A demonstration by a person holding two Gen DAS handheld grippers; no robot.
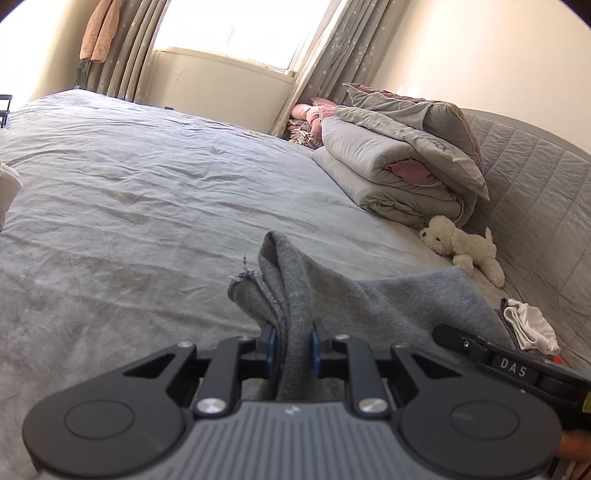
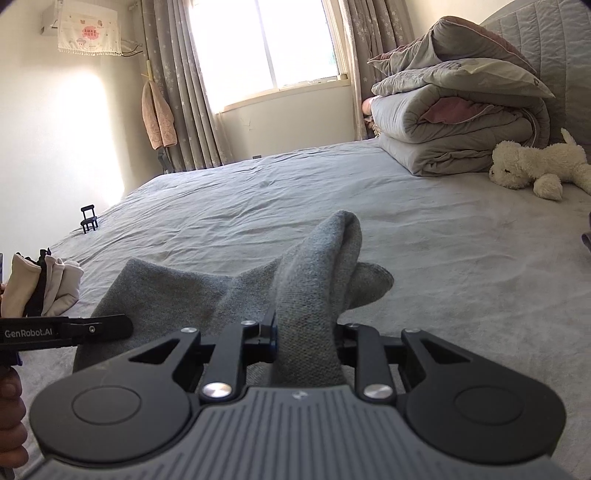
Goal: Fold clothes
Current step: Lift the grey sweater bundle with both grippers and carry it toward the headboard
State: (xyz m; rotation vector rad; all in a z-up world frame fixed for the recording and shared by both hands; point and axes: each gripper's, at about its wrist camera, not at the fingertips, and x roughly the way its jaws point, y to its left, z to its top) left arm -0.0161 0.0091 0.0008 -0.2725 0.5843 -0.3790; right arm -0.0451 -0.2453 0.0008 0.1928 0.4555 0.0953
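Left wrist view: left gripper (image 1: 293,341) clamps grey garment (image 1: 388,299), bunched fabric ahead of its pads | right gripper (image 2: 306,332) pinches another edge, far pad likely hidden | lift both evenly, keep cloth taut over bed (image 1: 147,177).

**Hidden and cut-off items**

Grey garment (image 1: 295,317): its gripped folds vanish behind the left gripper (image 1: 293,341); lower part unseen.
Right gripper (image 2: 306,332): right pad covered by cloth.
White cloth pile (image 1: 532,325): partly behind the other gripper's arm.
Pale clothes (image 2: 44,284): cut by the left edge.
Wall hanging (image 2: 86,31): print too small to read.
Pink bundle (image 1: 308,112): shape unclear.
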